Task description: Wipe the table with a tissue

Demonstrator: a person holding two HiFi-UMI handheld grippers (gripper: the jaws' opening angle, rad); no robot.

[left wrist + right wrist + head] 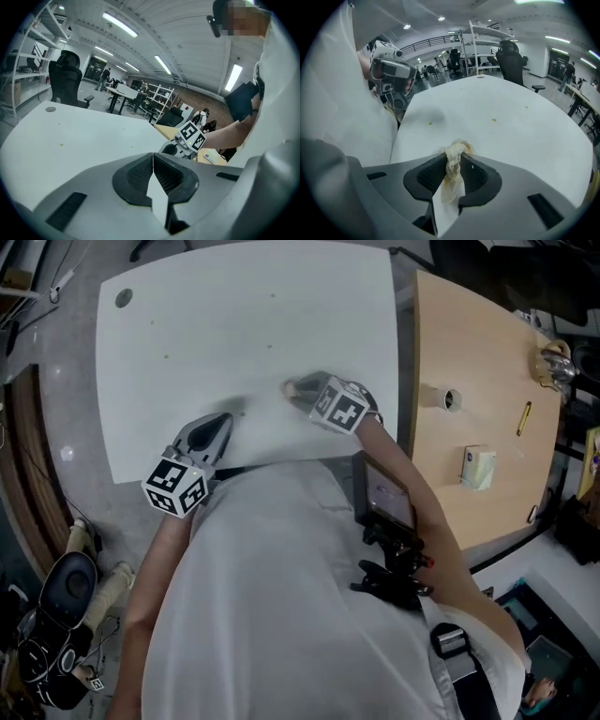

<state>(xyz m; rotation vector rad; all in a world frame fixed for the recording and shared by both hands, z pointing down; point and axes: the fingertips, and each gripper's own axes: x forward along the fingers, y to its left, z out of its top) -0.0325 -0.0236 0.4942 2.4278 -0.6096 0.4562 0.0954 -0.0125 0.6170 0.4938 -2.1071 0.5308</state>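
Note:
My right gripper (453, 159) is shut on a crumpled, brown-stained tissue (454, 152) that pokes out past its jaws. In the head view the right gripper (298, 390) and the tissue (289, 388) are blurred, low over the white table (234, 324) near its front edge. Two small brownish specks (430, 123) lie on the tabletop ahead of the tissue. My left gripper (217, 423) rests at the table's front edge, left of the right one; its jaws (153, 157) are closed together with nothing between them.
A wooden table (487, 409) adjoins on the right, carrying a small box (477, 467), a roll (452, 399) and a pen (523, 418). A black office chair (510, 58) stands beyond the white table. A grommet hole (124, 298) marks the far left corner.

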